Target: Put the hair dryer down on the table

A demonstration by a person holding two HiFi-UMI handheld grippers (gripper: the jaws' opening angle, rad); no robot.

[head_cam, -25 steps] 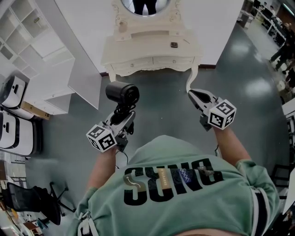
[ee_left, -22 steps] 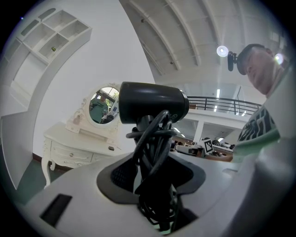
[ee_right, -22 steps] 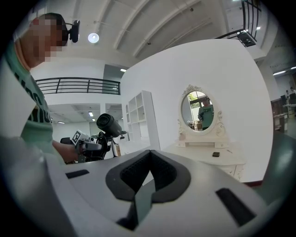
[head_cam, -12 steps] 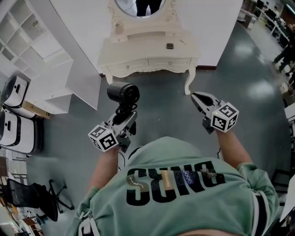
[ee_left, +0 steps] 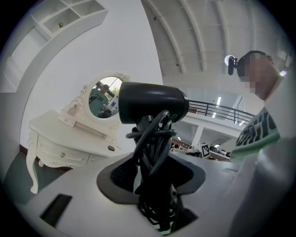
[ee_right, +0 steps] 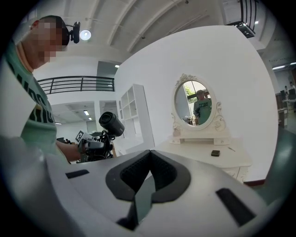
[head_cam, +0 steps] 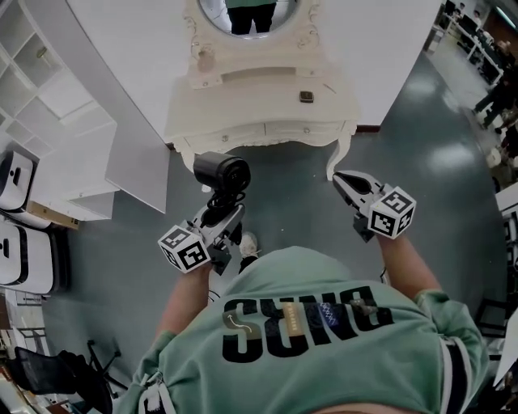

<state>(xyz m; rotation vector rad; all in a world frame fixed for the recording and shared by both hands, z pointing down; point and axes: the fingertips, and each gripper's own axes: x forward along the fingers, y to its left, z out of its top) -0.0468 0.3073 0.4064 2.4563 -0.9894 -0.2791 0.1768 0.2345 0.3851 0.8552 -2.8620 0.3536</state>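
Observation:
A black hair dryer (head_cam: 221,172) with its cord wound round the handle stands upright in my left gripper (head_cam: 220,212), whose jaws are shut on the handle. In the left gripper view the hair dryer (ee_left: 150,102) fills the middle, its barrel above the left gripper (ee_left: 155,180). My right gripper (head_cam: 343,181) is held level to the right, shut and empty; its pads meet in the right gripper view (ee_right: 149,159). The cream dressing table (head_cam: 243,105) stands just ahead of both grippers, over the grey floor. From the right gripper view the hair dryer (ee_right: 111,123) shows at the left and the table (ee_right: 231,159) at the right.
An oval mirror (head_cam: 247,12) rises at the back of the table. A small black object (head_cam: 306,97) lies on the tabletop. A white shelf unit (head_cam: 73,137) stands to the left, and people (head_cam: 502,89) stand far right.
The dressing table has come closer and shifted down in the head view. Both grippers keep their pose; the left one still holds the hair dryer.

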